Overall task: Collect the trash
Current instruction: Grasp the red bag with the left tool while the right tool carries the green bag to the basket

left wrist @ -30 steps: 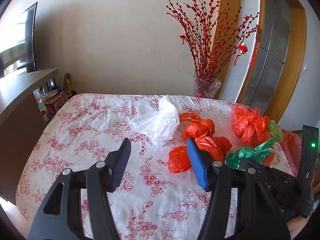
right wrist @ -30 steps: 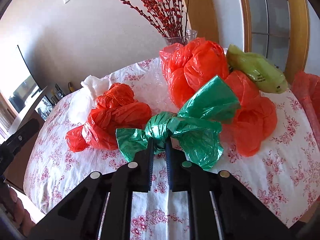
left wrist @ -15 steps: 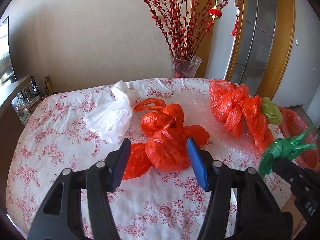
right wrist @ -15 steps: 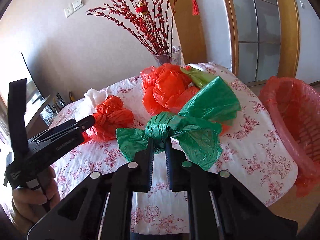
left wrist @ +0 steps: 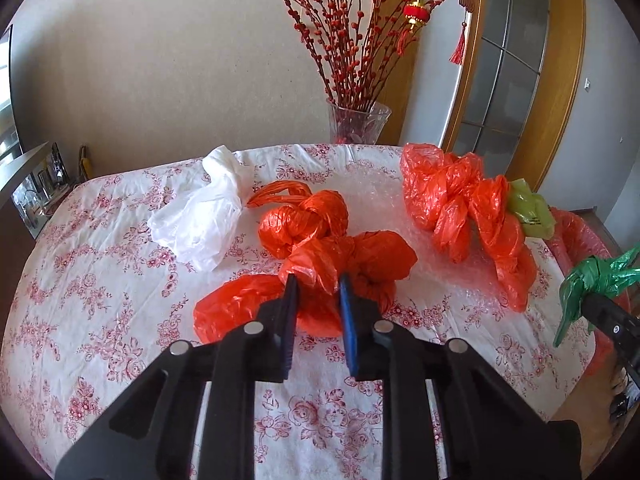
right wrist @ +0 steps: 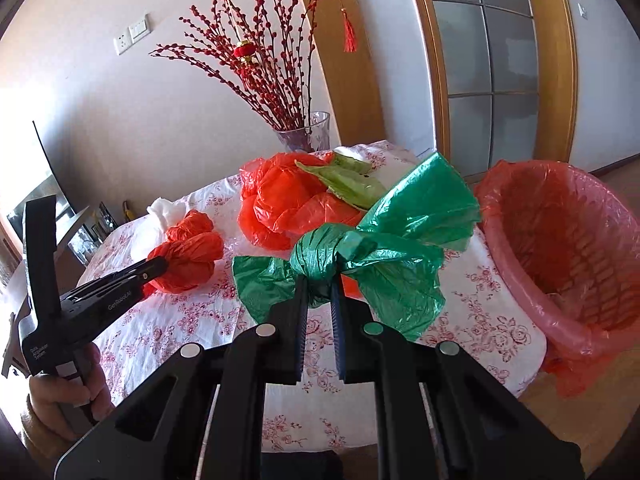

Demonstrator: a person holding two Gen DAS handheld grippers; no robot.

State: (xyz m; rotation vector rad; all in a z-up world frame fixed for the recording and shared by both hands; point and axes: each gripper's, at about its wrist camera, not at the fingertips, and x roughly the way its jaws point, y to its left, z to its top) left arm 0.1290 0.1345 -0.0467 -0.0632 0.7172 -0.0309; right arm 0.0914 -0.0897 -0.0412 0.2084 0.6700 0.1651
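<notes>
Right gripper [right wrist: 320, 280] clamped knotted green bag [right wrist: 360, 248], held above table edge, beside red-lined bin [right wrist: 568, 248]. Left gripper [left wrist: 318, 286] narrowed around red bag [left wrist: 320, 256] on floral tablecloth [left wrist: 100, 280]; firm grip unclear.

A home's living or dining room: floral tablecloth [left wrist: 100, 280], glass vase of red berry branches [left wrist: 358, 124], wood-framed glass door [right wrist: 492, 60], wall sockets [right wrist: 132, 34].
</notes>
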